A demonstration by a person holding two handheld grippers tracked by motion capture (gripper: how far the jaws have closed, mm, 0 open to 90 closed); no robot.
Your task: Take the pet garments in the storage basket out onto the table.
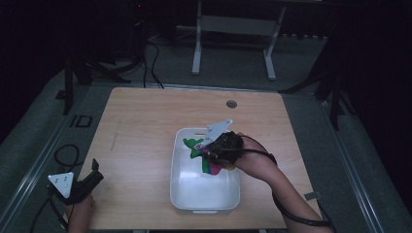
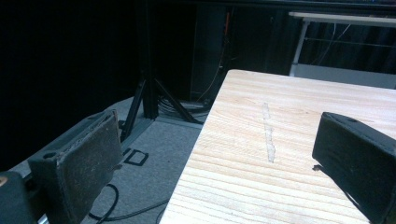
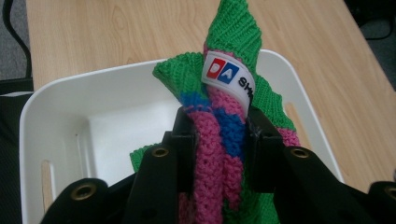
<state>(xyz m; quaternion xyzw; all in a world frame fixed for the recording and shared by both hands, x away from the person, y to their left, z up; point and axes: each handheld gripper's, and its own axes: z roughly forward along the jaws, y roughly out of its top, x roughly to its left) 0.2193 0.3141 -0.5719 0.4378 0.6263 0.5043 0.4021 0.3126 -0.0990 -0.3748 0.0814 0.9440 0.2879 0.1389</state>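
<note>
A knitted cloth [image 3: 219,135] in green, pink and blue, with a white label [image 3: 227,77], is pinched between the jaws of my right gripper [image 3: 219,119]. In the high view the right gripper [image 1: 210,149] holds the cloth [image 1: 193,147] over the white bin [image 1: 180,194], part of it hanging inside. My left gripper [image 1: 94,170] rests at the table's front left edge. Its jaws stand wide apart with nothing between them [image 2: 219,154], over the edge of the wooden table [image 2: 289,112].
The white bin [image 3: 60,93] stands right of the table's middle. A round cable hole [image 1: 231,104] lies at the back of the table [image 1: 141,121]. Black stands and cables [image 1: 150,63] lie on the floor beyond and left.
</note>
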